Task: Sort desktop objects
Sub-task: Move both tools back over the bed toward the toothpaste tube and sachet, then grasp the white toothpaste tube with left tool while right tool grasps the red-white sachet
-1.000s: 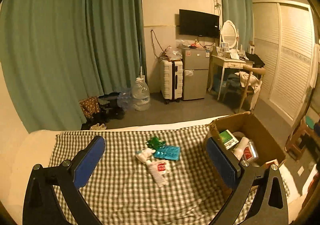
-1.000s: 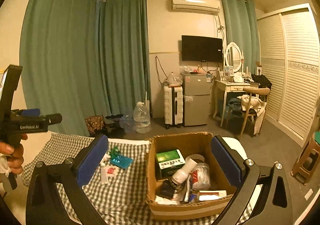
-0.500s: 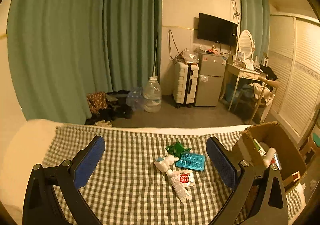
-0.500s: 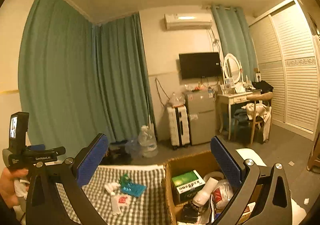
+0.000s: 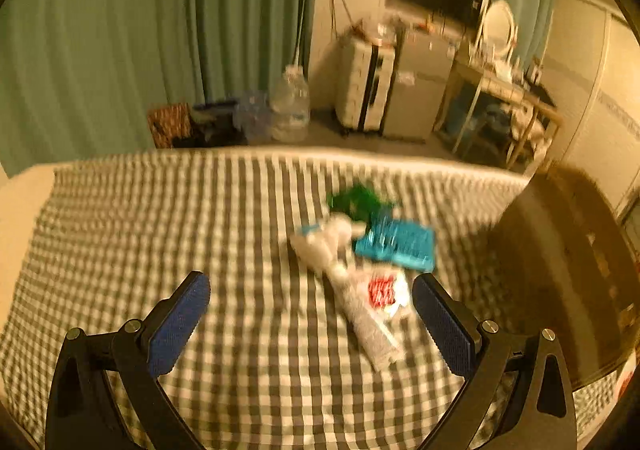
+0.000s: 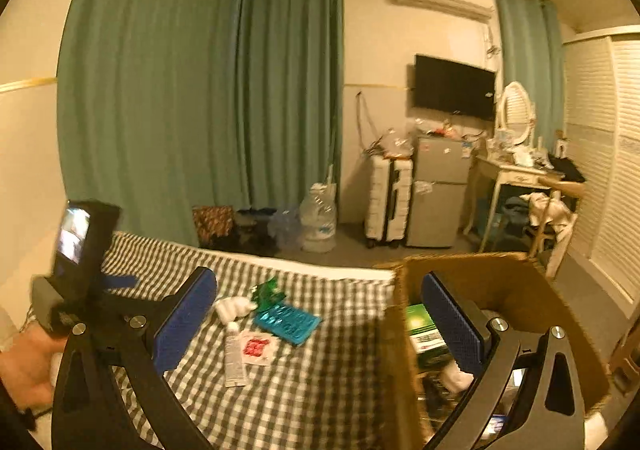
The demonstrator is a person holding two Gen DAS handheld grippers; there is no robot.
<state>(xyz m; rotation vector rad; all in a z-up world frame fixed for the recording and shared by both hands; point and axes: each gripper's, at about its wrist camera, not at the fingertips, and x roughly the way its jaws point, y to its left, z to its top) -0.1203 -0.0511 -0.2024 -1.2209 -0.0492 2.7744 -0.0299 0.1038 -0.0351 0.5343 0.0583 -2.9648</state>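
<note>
A small heap lies on the checked cloth (image 5: 160,234): a white tube (image 5: 368,318) (image 6: 235,354), a red-and-white sachet (image 5: 384,290) (image 6: 256,348), a teal tray (image 5: 398,244) (image 6: 288,321), a green wrapper (image 5: 356,199) (image 6: 270,290) and a white crumpled item (image 5: 320,244) (image 6: 234,306). My left gripper (image 5: 312,324) is open just short of the tube, nothing between its pads. My right gripper (image 6: 320,324) is open and empty, its right pad over the cardboard box (image 6: 520,290) that holds a green carton (image 6: 420,324). The left view is blurred.
The box (image 5: 568,270) stands at the cloth's right end. A hand (image 6: 24,362) holds the left gripper's body (image 6: 76,270) at the left. Beyond the table edge are a water jug (image 6: 320,222), a suitcase (image 6: 388,202), a small fridge (image 6: 440,190) and a dressing table (image 6: 516,174).
The left gripper has dropped and moved forward toward the heap, which now looms larger. The right gripper has tilted down and left, so more of the cloth and less of the box shows.
</note>
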